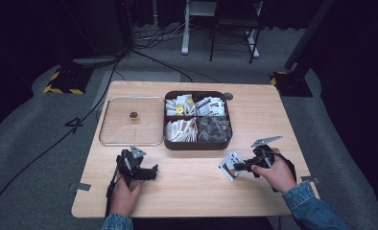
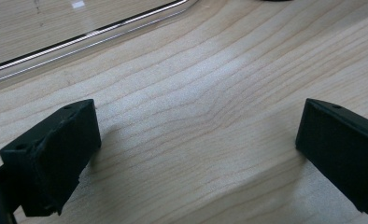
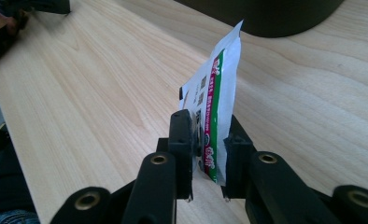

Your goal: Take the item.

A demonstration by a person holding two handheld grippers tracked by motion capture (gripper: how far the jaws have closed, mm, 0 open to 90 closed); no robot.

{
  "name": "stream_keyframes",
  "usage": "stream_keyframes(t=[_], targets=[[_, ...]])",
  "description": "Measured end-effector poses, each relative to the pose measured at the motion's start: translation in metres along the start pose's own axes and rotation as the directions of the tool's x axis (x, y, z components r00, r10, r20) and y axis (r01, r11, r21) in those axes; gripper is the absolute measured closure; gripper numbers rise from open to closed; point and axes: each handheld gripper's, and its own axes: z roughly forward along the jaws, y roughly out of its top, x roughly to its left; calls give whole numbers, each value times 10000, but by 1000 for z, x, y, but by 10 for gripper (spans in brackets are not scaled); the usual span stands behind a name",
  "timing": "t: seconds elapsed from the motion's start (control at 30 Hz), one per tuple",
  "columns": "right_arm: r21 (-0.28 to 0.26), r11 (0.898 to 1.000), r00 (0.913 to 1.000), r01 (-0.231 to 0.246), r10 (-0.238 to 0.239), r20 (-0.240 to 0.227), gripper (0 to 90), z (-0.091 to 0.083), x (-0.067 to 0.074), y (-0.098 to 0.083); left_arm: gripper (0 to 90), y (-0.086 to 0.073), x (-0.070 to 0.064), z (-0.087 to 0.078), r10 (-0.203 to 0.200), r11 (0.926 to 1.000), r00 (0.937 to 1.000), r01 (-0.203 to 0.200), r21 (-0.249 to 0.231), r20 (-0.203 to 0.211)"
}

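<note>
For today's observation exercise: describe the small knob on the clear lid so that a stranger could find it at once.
Start at the light wooden table and find the dark brown four-compartment tray of packets. Directly to its left lies a flat, clear square lid with a metal rim. The small brass-coloured round knob stands alone near its middle, the only object on the lid.

high view looks down from above; both gripper views skim close over the shared table (image 1: 187, 191).

Recording studio: black curtains (image 1: 29, 28), floor cables (image 1: 57, 139), stand bases (image 1: 64, 79).

grey carpet floor (image 1: 29, 143), dark curtains (image 1: 360, 57), cables (image 1: 43, 153), table legs (image 1: 184, 33).
</note>
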Motion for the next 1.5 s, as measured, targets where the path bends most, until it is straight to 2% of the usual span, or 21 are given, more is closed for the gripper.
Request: stream_keyframes(t=[0.1,0.2,0.3,0.37,0.5,0.63,0.87,1.0,1.07,1.2,1.4,1.43,1.5], targets=[[-69,9999,9996,111,-109,262,720,-1,-1,0,3,0,0,0,-4,10000,10000,4,-5,-2],[-214,9981,9943,578,-556,911,576,0,-4,-1,3,0,0,0,-2,10000,10000,2,-2,-1],[-570,9914,9791,1178,-1064,1731,476,-2,-6,-2,3,0,0,0,0,10000,10000,0,1,-1],[-698,9892,9739,1285,-1126,1971,463,-5,-8,-2,3,0,0,0,2,10000,10000,-2,0,1],[-987,9887,9775,1131,-930,1892,456,-10,-10,-2,3,0,0,0,-1,10000,10000,1,1,-1],[-1424,9837,9821,1100,-855,1677,450,-21,-7,0,3,0,0,0,1,10000,10000,-1,0,0],[-1845,9721,9821,1449,-1187,1462,444,-43,5,-3,3,0,0,0,-7,10000,10000,7,-4,-3],[-1898,9688,9821,1594,-1360,1306,417,-47,9,-6,3,0,0,0,-6,10000,10000,6,1,-3],[-1817,9677,9822,1746,-1582,1010,408,-49,12,-10,3,0,0,0,4,10000,10000,-4,-4,-6],[-1620,9625,9738,2176,-2029,1029,376,-49,14,-16,3,0,0,0,9,10000,10000,-9,-5,-2],[-989,9655,9627,2407,-2246,1508,359,-49,11,-27,3,0,0,0,10,10000,10000,-10,7,2],[-867,9686,9625,2332,-2171,1628,359,-48,9,-30,3,0,0,0,9,10000,10000,-9,2,10],[-683,9683,9560,2401,-2237,1897,355,-47,5,-35,3,0,0,0,10,10000,10000,-10,-8,-7]])
